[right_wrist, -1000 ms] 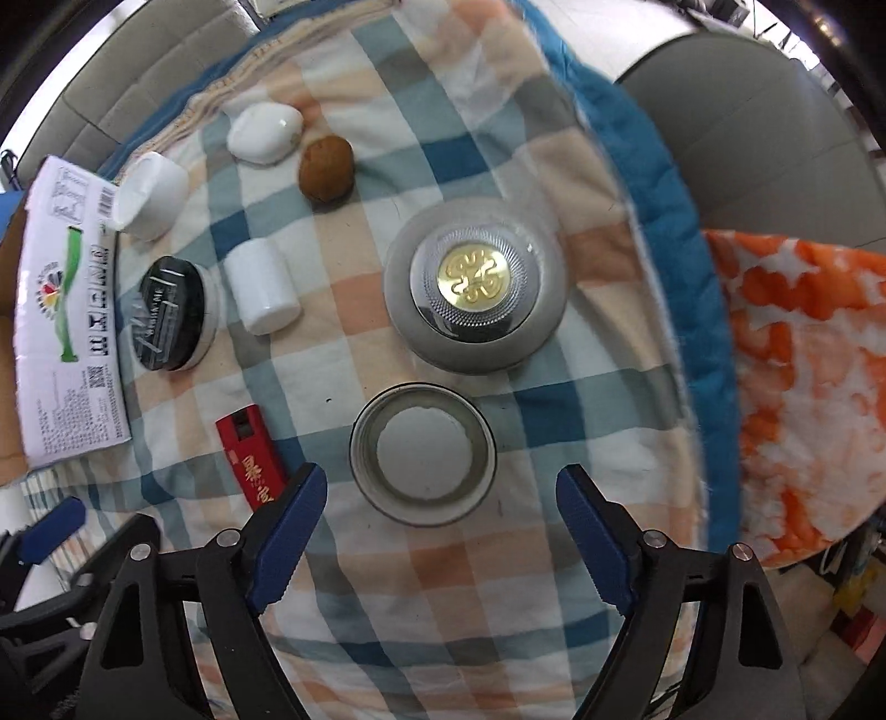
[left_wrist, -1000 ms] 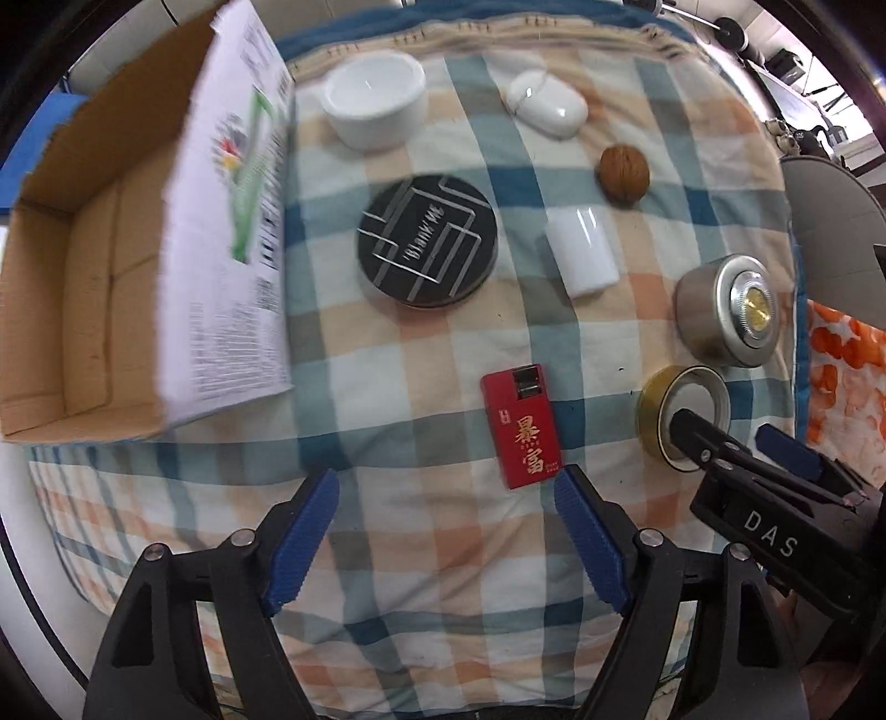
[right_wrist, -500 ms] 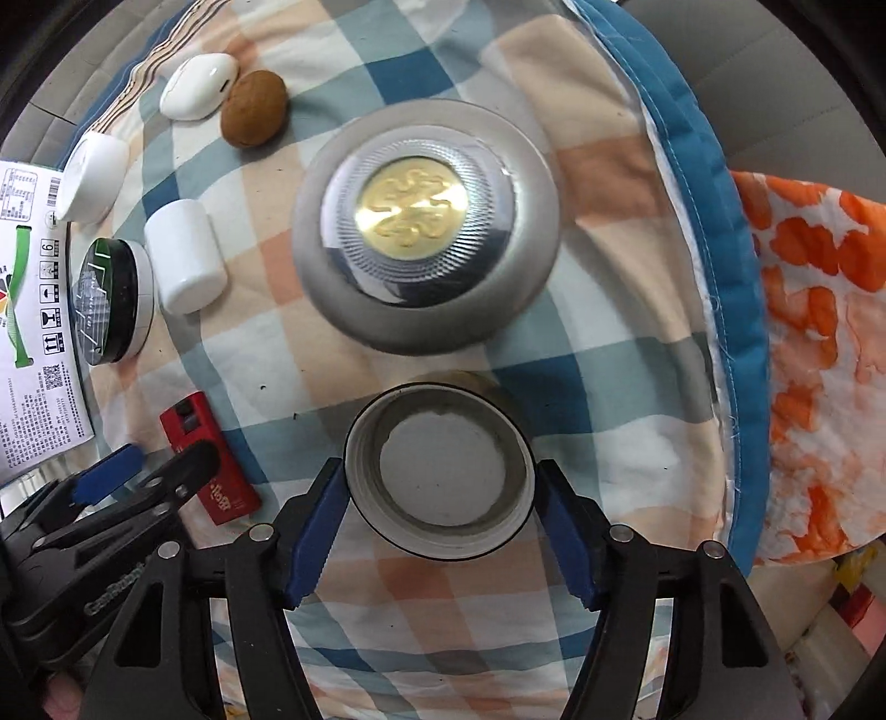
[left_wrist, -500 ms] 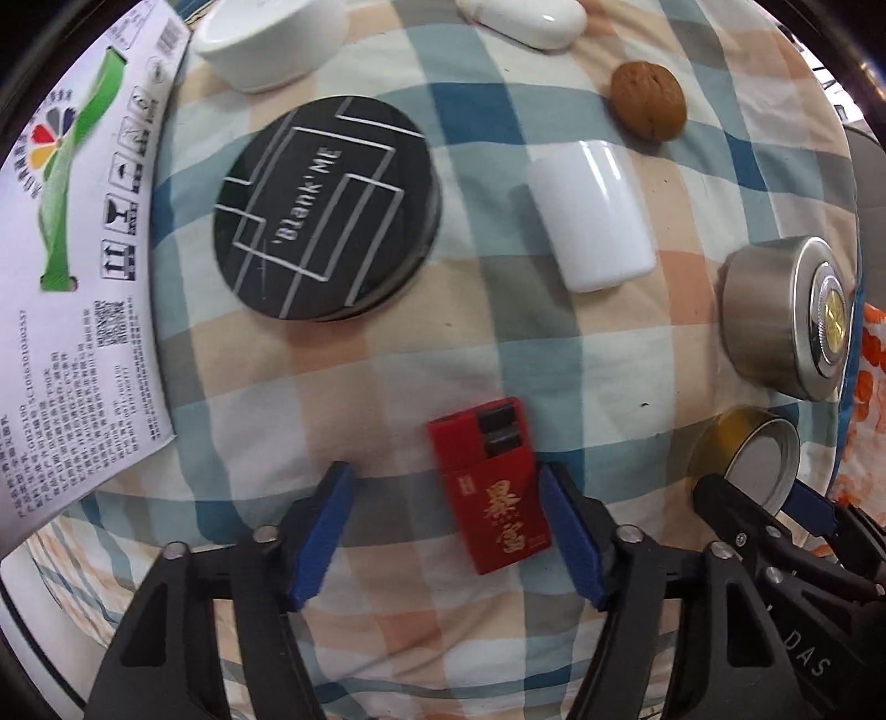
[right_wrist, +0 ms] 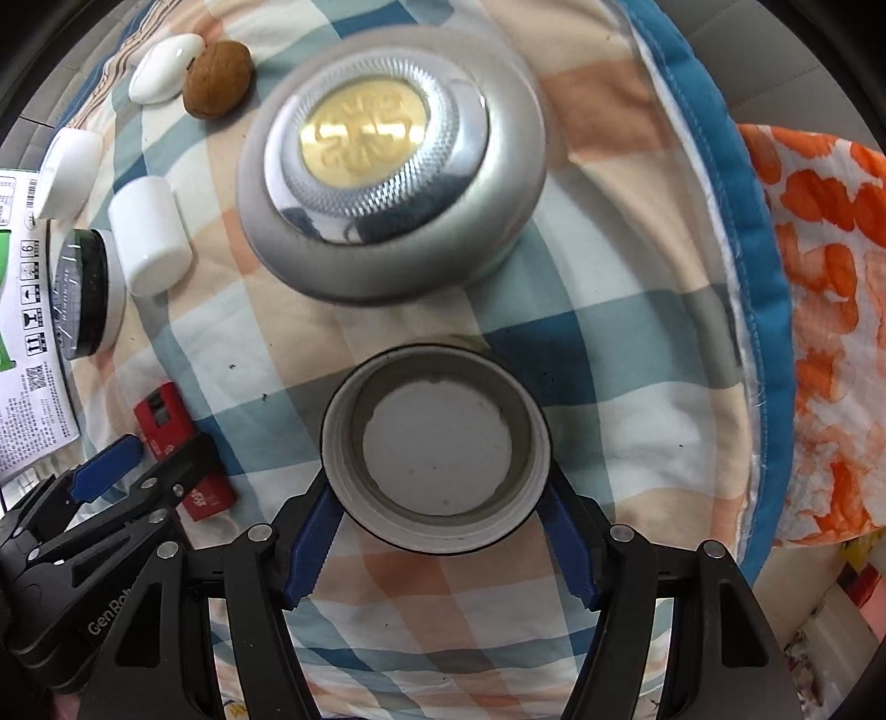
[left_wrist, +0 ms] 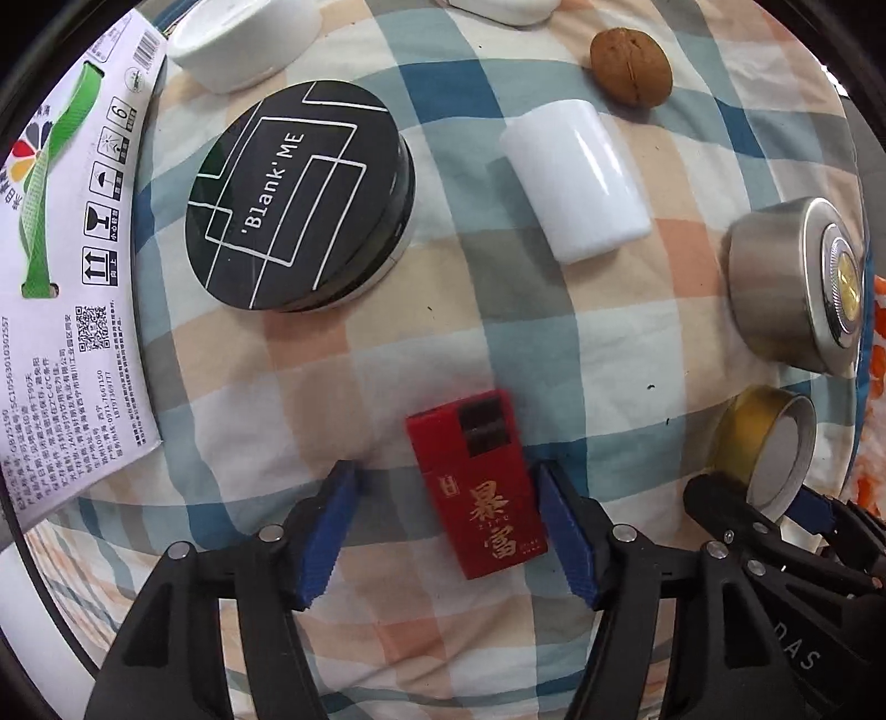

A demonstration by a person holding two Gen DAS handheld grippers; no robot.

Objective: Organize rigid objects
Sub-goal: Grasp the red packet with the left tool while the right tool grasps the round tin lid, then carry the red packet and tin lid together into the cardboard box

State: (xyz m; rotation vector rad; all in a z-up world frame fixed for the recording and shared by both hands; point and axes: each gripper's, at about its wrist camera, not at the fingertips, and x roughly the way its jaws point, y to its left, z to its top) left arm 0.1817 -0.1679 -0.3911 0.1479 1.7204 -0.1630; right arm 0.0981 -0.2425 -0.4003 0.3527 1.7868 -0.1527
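Observation:
A red flat box (left_wrist: 479, 481) with gold characters lies on the checked cloth (left_wrist: 387, 354) between the fingers of my left gripper (left_wrist: 446, 487); the right pad is close to its edge, the left pad stands apart, so the jaws are open. The box also shows in the right wrist view (right_wrist: 177, 437). An upturned gold lid (right_wrist: 436, 447) sits between the fingers of my right gripper (right_wrist: 434, 493), whose pads touch or nearly touch its rim. The lid also shows in the left wrist view (left_wrist: 772, 443).
A black round tin (left_wrist: 299, 194), a white cylinder (left_wrist: 576, 177), a walnut (left_wrist: 631, 66), a white bowl (left_wrist: 243, 39) and a silver round tin (right_wrist: 387, 183) lie on the cloth. A cardboard box flap (left_wrist: 61, 277) is at the left. An orange patterned cloth (right_wrist: 819, 332) lies right.
Both grippers have moved down and forward. The left one now straddles the red box, the right one straddles the gold lid, and both pairs of fingers have narrowed.

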